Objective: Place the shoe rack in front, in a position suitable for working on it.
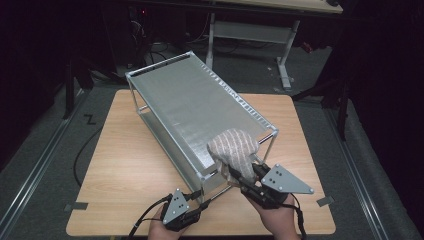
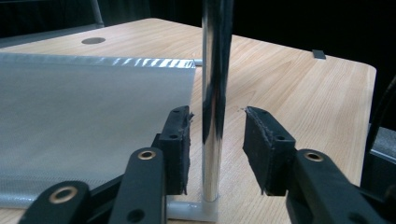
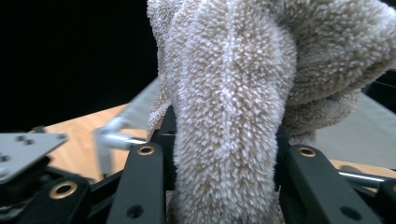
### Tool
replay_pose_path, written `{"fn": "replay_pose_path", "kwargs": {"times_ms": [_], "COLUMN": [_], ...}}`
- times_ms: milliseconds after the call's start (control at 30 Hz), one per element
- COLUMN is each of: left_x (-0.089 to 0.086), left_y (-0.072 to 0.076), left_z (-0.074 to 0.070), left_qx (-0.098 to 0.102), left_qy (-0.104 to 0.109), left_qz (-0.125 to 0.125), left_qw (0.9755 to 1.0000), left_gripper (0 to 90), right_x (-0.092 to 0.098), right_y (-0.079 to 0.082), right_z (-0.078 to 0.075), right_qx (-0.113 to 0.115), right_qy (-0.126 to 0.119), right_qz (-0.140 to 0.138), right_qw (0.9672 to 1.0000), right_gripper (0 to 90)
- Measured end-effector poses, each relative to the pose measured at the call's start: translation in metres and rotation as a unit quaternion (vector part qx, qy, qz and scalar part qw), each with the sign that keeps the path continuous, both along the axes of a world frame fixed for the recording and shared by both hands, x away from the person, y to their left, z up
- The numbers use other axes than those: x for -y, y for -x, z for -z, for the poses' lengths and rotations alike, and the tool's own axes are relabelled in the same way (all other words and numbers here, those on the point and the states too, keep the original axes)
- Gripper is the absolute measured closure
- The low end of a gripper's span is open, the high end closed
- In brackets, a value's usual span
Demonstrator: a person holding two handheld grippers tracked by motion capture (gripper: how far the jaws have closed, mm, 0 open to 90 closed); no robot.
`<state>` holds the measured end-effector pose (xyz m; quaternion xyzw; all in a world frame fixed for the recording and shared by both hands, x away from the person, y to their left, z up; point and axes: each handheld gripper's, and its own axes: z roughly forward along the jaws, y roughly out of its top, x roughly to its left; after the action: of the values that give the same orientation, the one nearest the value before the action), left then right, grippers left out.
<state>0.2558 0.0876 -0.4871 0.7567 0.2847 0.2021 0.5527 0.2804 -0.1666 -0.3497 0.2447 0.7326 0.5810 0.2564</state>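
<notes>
The right gripper (image 1: 239, 172) is clamped on a fluffy towel (image 1: 233, 146) at the metal rack's (image 1: 190, 105) near right corner. The left gripper (image 2: 215, 140) straddles the rack's shiny near post (image 2: 214, 93), jaws apart, neither pad pressing it. The rack takes up most of the wooden table (image 1: 125, 165).

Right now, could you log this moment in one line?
left gripper: open around rack post | right gripper: shut on towel | towel over shelf

Towel (image 3: 233, 116) runs off the top edge at 12 o'clock in the right gripper view and hides the gripper's pads. The chrome post (image 2: 215, 93) gets cut off at 12 too. Blurry rack corner (image 3: 109, 137) at 9.
</notes>
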Motion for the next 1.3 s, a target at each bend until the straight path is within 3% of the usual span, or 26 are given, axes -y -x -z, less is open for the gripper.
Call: {"fn": "replay_pose_path", "kwargs": {"times_ms": [200, 233, 333, 533, 700, 800, 833, 867, 900, 967, 1100, 1133, 1167, 1300], "left_x": [0.002, 0.002, 0.001, 0.0, 0.0, -0.001, -0.001, -0.001, -0.001, -0.001, -0.001, -0.001, -0.001, -0.002], "left_y": [0.001, 0.001, 0.0, 0.0, 0.0, 0.0, -0.001, -0.001, 0.0, 0.0, 0.0, 0.0, 0.0, 0.0], "left_z": [-0.001, -0.001, -0.001, -0.001, -0.002, -0.002, -0.002, -0.002, -0.002, -0.002, -0.003, -0.003, -0.003, -0.003], "left_qx": [0.009, 0.005, 0.004, 0.001, -0.001, -0.001, -0.001, -0.001, -0.002, -0.002, -0.002, -0.002, -0.003, -0.005], "left_qy": [-0.007, -0.006, -0.006, -0.004, -0.005, -0.005, -0.005, -0.005, -0.006, -0.006, -0.009, -0.009, -0.008, -0.008], "left_qz": [-0.011, -0.012, -0.009, -0.008, -0.006, -0.004, -0.004, -0.004, -0.003, -0.003, -0.003, -0.003, -0.003, -0.001], "left_qw": [0.9999, 0.9999, 0.9999, 1.0, 1.0, 1.0, 1.0, 1.0, 1.0, 1.0, 1.0, 1.0, 1.0, 1.0], "left_gripper": [73.4, 79.5, 80.1, 80.1, 80.1, 80.1, 80.1, 80.1, 80.1, 80.1, 80.0, 80.0, 80.0, 80.0], "right_x": [-0.018, -0.026, -0.03, -0.021, 0.001, 0.018, 0.03, 0.03, 0.043, 0.047, 0.075, 0.075, 0.084, 0.088], "right_y": [0.011, 0.012, 0.012, 0.007, -0.006, -0.016, -0.023, -0.023, -0.029, -0.031, -0.042, -0.042, -0.045, -0.046], "right_z": [0.008, 0.013, 0.016, 0.015, 0.017, 0.019, 0.021, 0.021, 0.023, 0.024, 0.028, 0.028, 0.03, 0.031], "right_qx": [-0.004, -0.002, 0.006, -0.002, -0.017, -0.03, -0.037, -0.037, -0.046, -0.049, -0.065, -0.065, -0.071, -0.074], "right_qy": [0.014, 0.042, 0.051, 0.051, 0.045, 0.038, 0.033, 0.033, 0.026, 0.024, 0.012, 0.012, 0.007, 0.006], "right_qz": [-0.026, -0.021, -0.014, 0.007, 0.045, 0.07, 0.09, 0.09, 0.11, 0.119, 0.172, 0.172, 0.187, 0.19], "right_qw": [0.9996, 0.9989, 0.9986, 0.9987, 0.9978, 0.9964, 0.9947, 0.9947, 0.9926, 0.9914, 0.9829, 0.9829, 0.9798, 0.979], "right_gripper": [63.1, 63.0, 63.2, 63.2, 63.1, 63.1, 63.2, 63.2, 63.2, 63.3, 63.4, 63.4, 63.4, 63.5]}}
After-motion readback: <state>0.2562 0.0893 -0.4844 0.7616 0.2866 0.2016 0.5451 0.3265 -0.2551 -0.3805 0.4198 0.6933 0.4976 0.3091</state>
